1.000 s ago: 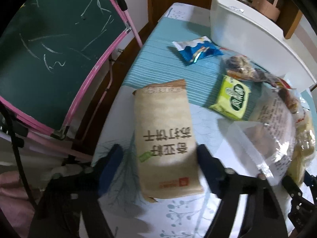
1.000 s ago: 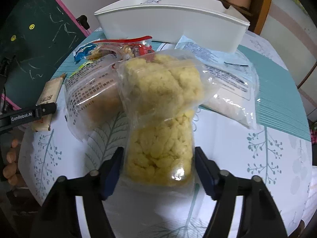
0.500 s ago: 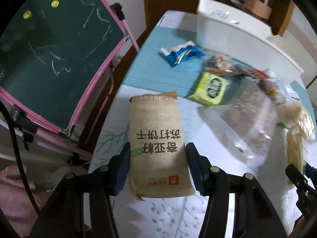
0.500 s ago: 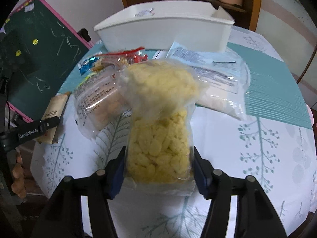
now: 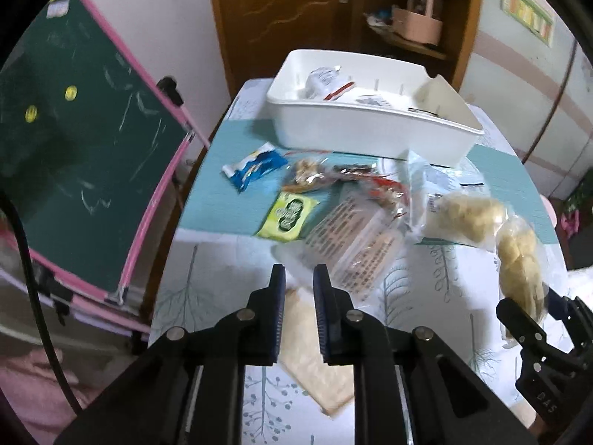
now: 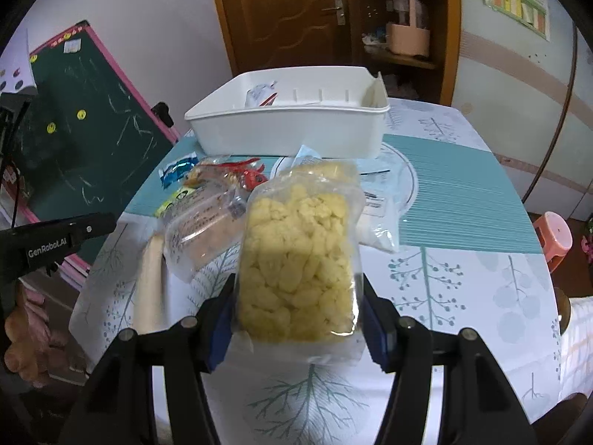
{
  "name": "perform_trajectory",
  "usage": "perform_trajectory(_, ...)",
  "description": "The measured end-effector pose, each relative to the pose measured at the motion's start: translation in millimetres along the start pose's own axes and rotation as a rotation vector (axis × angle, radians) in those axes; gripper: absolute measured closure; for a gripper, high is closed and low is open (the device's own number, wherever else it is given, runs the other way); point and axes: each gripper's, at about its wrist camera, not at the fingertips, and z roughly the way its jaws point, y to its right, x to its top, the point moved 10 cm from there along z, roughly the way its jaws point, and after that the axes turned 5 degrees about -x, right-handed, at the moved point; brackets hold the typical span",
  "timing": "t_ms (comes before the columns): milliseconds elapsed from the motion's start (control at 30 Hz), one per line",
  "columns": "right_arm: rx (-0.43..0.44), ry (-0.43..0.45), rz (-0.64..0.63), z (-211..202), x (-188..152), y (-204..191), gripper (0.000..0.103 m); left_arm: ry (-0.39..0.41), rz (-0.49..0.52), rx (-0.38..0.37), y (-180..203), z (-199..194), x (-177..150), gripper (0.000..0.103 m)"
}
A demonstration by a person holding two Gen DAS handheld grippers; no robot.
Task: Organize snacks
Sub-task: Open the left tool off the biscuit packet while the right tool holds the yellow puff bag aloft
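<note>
Our right tongs (image 6: 298, 319) pinch a clear crinkly bag (image 6: 298, 259) of lumpy yellow puffs; our left tongs (image 5: 299, 315) squeeze a flat tan paper packet (image 5: 307, 348).

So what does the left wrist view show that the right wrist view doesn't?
Only the left wrist view: the left gripper shut edge-on upon the tan cracker packet, and the green packet in full. Only the right wrist view: the right gripper closed on the bag of yellow puffs, seen head-on, plus an orange stool. Both show the white bin, the blue packet and the chalkboard.
</note>
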Motion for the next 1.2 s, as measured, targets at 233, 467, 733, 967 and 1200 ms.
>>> perform_trajectory(233,0.003,0.011,0.010,-0.7,1.5,4.6,0.043,-0.049,-0.011,0.009,1.2,14.3,-8.9,0.090)
perform_trajectory(467,0.018,0.002,0.009,5.3,0.3,5.3,0.044,-0.092,-0.043,0.025,-11.9,29.0,-17.1,0.075)
perform_trajectory(733,0.037,-0.023,0.032,12.7,-3.0,11.4,0.044,-0.080,-0.059,0.062,-25.5,32.8,-14.4,0.047)
perform_trajectory(967,0.053,-0.044,0.025,21.3,-3.8,7.2,0.044,-0.128,-0.111,0.048,-45.1,47.3,-26.5,0.033)
perform_trajectory(1200,0.059,-0.053,0.030,25.0,-4.7,6.3,0.044,-0.262,-0.164,-0.023,-36.1,60.8,-52.5,0.028)
